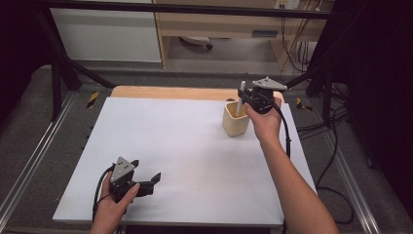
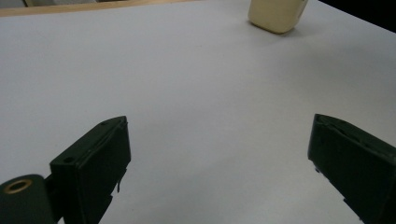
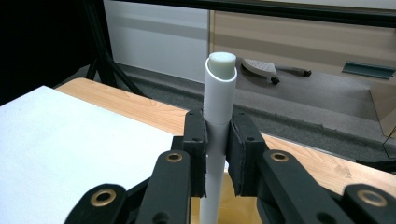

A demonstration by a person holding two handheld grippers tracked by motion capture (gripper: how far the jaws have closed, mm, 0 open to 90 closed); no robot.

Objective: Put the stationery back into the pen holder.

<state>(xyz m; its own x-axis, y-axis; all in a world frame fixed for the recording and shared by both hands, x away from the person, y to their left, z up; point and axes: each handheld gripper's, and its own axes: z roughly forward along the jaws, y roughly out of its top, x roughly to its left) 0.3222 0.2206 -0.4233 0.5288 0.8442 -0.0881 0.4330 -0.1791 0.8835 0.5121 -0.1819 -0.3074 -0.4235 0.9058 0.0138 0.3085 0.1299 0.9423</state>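
A cream cup (image 1: 235,120) stands on the white sheet (image 1: 185,151) at the far right; its lower part (image 2: 276,15) appears at the top of the left gripper view. My right gripper (image 1: 242,97) hovers over the cup, shut on a white tube (image 3: 218,116) that stands upright between its pads; the tube (image 1: 240,100) reaches down into the cup. The tube's top has a pale cap. My left gripper (image 1: 148,178) rests low near the sheet's front left, its jaws wide apart with nothing between them (image 2: 219,154).
A wooden table edge (image 1: 170,92) runs along the far side of the sheet. Black frame bars (image 1: 63,68) and cables (image 1: 331,146) flank the table. A white cabinet (image 1: 107,34) and wooden furniture (image 1: 219,24) stand beyond.
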